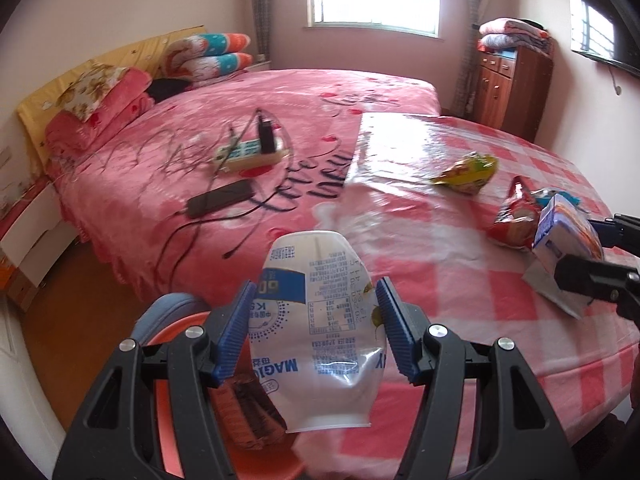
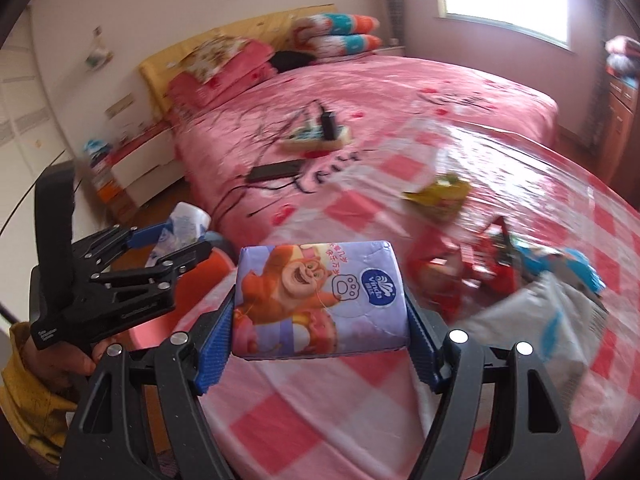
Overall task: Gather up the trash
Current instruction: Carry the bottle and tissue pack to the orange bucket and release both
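My left gripper (image 1: 316, 324) is shut on a crushed white plastic cup (image 1: 316, 320) with blue print, held over an orange bin (image 1: 176, 400) beside the table edge. My right gripper (image 2: 320, 312) is shut on a purple tissue pack (image 2: 320, 296) with a cartoon bear, held above the checked table (image 2: 320, 420). The left gripper (image 2: 168, 248) with the cup (image 2: 184, 220) shows at the left in the right wrist view; the right gripper (image 1: 596, 248) with the pack (image 1: 564, 236) shows at the right in the left wrist view. A yellow snack wrapper (image 1: 466, 172) and a red wrapper (image 1: 516, 220) lie on the table.
A grey-white bag (image 2: 552, 320) and a blue wrapper (image 2: 580, 268) lie right of the pack. A bed (image 1: 200, 152) with a power strip (image 1: 248, 152), a black adapter (image 1: 220, 200) and cables lies beyond the table. A wooden cabinet (image 1: 512, 84) stands at the back right.
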### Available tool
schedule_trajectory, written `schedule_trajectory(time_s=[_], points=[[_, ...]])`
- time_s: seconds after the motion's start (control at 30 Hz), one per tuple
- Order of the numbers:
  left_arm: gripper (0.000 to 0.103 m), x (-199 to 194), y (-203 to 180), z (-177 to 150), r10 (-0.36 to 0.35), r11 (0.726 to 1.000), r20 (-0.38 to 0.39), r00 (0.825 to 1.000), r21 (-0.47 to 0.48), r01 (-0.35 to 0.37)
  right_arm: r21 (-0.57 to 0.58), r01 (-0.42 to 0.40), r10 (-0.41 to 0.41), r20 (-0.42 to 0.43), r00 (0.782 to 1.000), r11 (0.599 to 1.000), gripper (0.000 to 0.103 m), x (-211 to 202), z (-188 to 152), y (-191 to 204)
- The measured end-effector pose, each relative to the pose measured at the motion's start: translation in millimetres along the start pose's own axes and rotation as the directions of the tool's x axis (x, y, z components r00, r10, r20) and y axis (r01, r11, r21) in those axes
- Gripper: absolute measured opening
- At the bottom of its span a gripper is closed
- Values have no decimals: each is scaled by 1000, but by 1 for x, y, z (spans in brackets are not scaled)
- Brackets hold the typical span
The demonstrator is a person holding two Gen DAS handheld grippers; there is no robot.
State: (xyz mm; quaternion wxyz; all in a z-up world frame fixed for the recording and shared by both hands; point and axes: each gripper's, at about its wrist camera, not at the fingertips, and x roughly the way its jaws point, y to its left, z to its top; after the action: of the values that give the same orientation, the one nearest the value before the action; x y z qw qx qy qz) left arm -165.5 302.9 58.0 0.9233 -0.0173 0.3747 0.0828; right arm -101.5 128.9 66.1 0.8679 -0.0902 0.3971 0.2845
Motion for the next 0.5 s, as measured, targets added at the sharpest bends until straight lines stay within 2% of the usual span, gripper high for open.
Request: schedule_trajectory(time_s=[0.23,0.5], points=[[62,0,42,-18,55,997,-29,998,-60,-57,-122,-82,76,-53,996,989,74,36,11,58],[62,6,89,-39,113,985,-74,991,-121,-121,-232,-169,144,-124,982,958,74,80,13,120]])
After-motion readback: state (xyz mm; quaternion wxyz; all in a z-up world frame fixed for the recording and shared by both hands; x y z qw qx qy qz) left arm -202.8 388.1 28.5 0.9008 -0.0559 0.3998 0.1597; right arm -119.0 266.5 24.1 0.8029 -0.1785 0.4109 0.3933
